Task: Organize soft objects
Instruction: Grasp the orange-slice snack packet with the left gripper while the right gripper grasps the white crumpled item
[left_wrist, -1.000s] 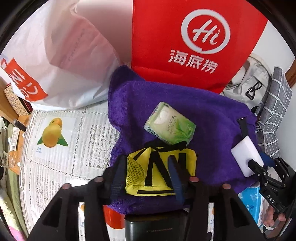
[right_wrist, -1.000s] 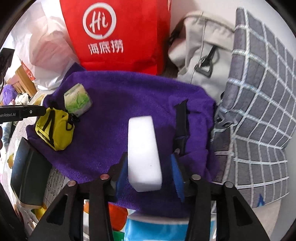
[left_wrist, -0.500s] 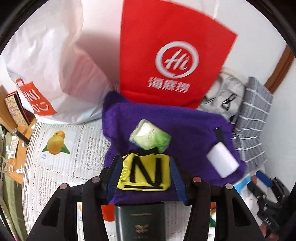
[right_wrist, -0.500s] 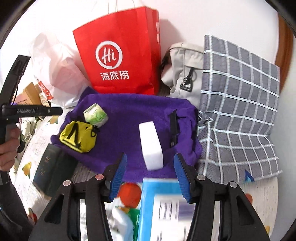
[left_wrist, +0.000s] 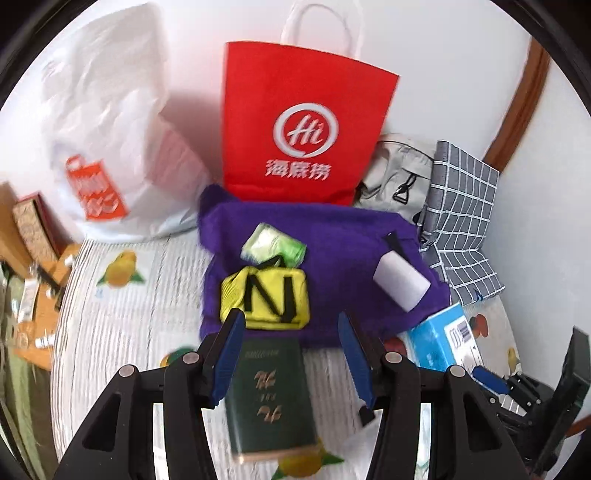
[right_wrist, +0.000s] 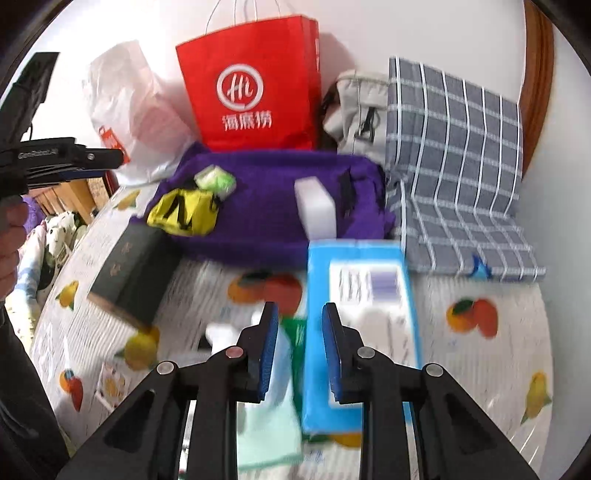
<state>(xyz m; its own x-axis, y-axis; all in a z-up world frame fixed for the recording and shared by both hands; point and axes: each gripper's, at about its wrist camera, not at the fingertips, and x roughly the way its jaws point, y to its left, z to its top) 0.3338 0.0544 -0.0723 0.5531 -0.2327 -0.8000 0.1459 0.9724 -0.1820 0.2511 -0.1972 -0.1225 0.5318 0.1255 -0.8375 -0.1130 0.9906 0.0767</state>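
A purple towel (left_wrist: 347, 236) (right_wrist: 266, 192) lies spread at the back of the table. On it rest a yellow pouch (left_wrist: 264, 297) (right_wrist: 183, 214), a green tissue pack (left_wrist: 273, 247) (right_wrist: 216, 181) and a white sponge (left_wrist: 400, 284) (right_wrist: 316, 210). My left gripper (left_wrist: 291, 354) is open and empty, raised above a dark green book (left_wrist: 271, 398) in front of the pouch. My right gripper (right_wrist: 295, 350) is open and empty, pulled back above a blue tissue pack (right_wrist: 354, 306) and a pale green cloth (right_wrist: 269, 424).
A red paper bag (left_wrist: 303, 133), a white plastic bag (left_wrist: 110, 140), a grey bag (left_wrist: 399, 173) and a grey checked cloth (right_wrist: 454, 166) stand along the back wall. The fruit-print tablecloth (left_wrist: 122, 332) covers the table. The blue pack (left_wrist: 443, 339) lies right of the towel.
Both grippers let go and drew back. The left one released the yellow pouch, the right one the white sponge; both objects now lie on the purple towel.
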